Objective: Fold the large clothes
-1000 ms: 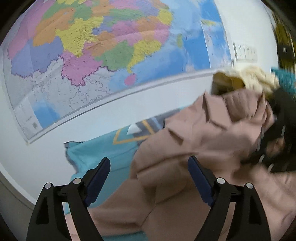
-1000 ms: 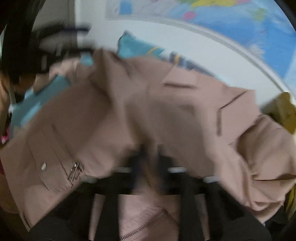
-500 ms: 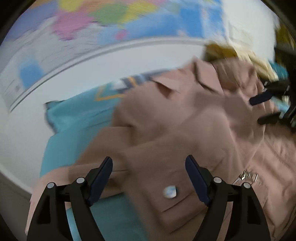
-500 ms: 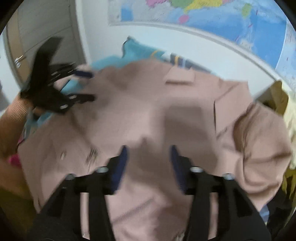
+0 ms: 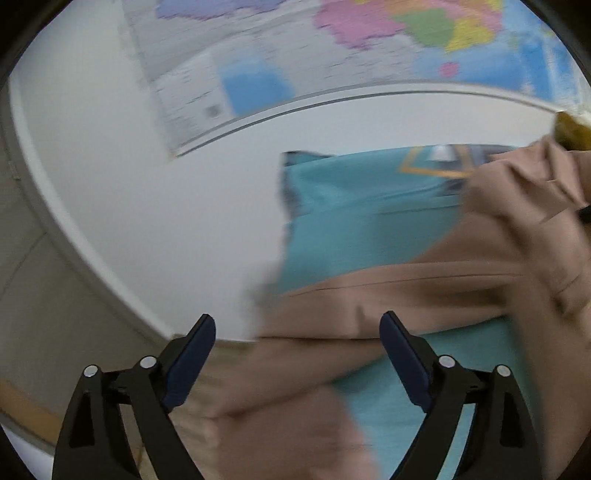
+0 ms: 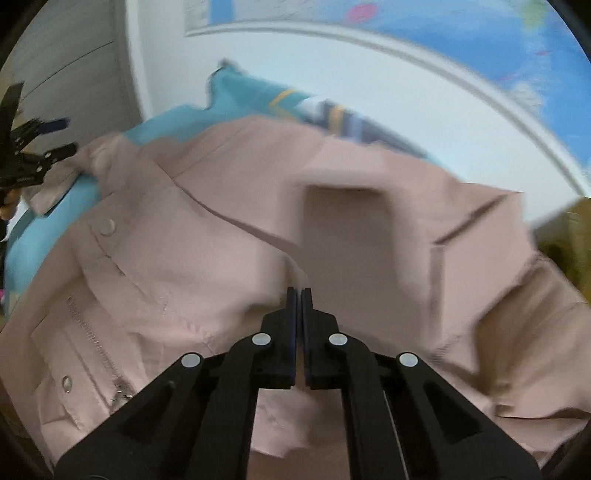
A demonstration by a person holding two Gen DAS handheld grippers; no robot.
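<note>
A dusty-pink jacket (image 6: pixel 221 206) with snaps and a zipper lies spread over a teal bed sheet (image 5: pixel 351 221). My right gripper (image 6: pixel 299 290) is shut, pinching a raised fold of the jacket near its middle. In the left wrist view, one long sleeve of the jacket (image 5: pixel 406 295) stretches across the sheet to the bed's left edge. My left gripper (image 5: pixel 295 317) hovers over that sleeve end with its jaws opening wide; the cloth lies below them and the pads do not press on it. The right wrist view shows the left gripper (image 6: pixel 66 136) at the far left, by the cuff.
A big coloured map (image 5: pixel 369 29) hangs on the white wall behind the bed. A mustard-yellow garment (image 6: pixel 569 236) is heaped at the right. A grey cupboard door (image 6: pixel 74 55) stands at the far left, past the bed's edge.
My left gripper swung left and down, from over the jacket body to its sleeve end. My right gripper stood open half a second ago and has shut on a fold.
</note>
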